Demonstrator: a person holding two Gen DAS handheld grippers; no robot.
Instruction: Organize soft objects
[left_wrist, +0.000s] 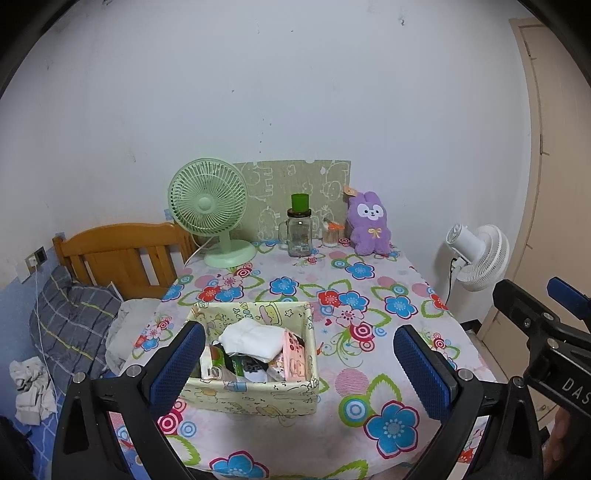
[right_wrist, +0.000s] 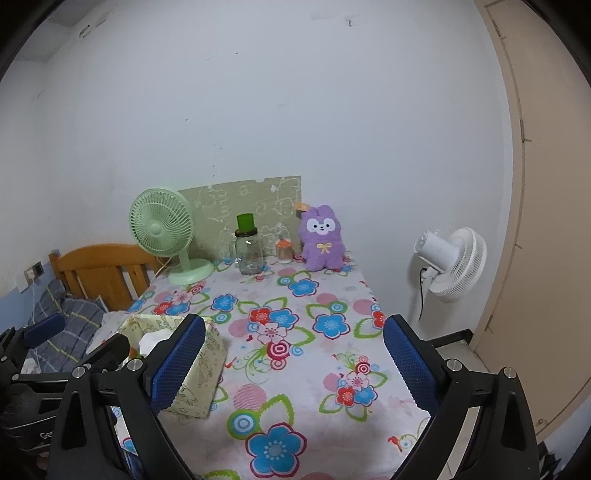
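Both tongs stand wide apart and empty, the left tongs (left_wrist: 299, 363) framing the fabric storage box (left_wrist: 255, 395) just ahead, the right tongs (right_wrist: 293, 363) over bare flowered worktop (right_wrist: 295, 406). Folded white cloth (left_wrist: 255, 339) and packets already fill the box; only the fuzzy purple plush rabbit (right_wrist: 323, 238), far ahead by the wall, looks left to sort

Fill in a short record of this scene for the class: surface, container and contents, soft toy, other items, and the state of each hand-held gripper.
surface: table under a flowered cloth
container: fabric box near the front left
contents: white folded cloth, pink packet, other small items
soft toy: purple plush rabbit, upright at the back by the wall
other items: green desk fan, glass jar with green lid
left hand-held gripper: open, empty
right hand-held gripper: open, empty
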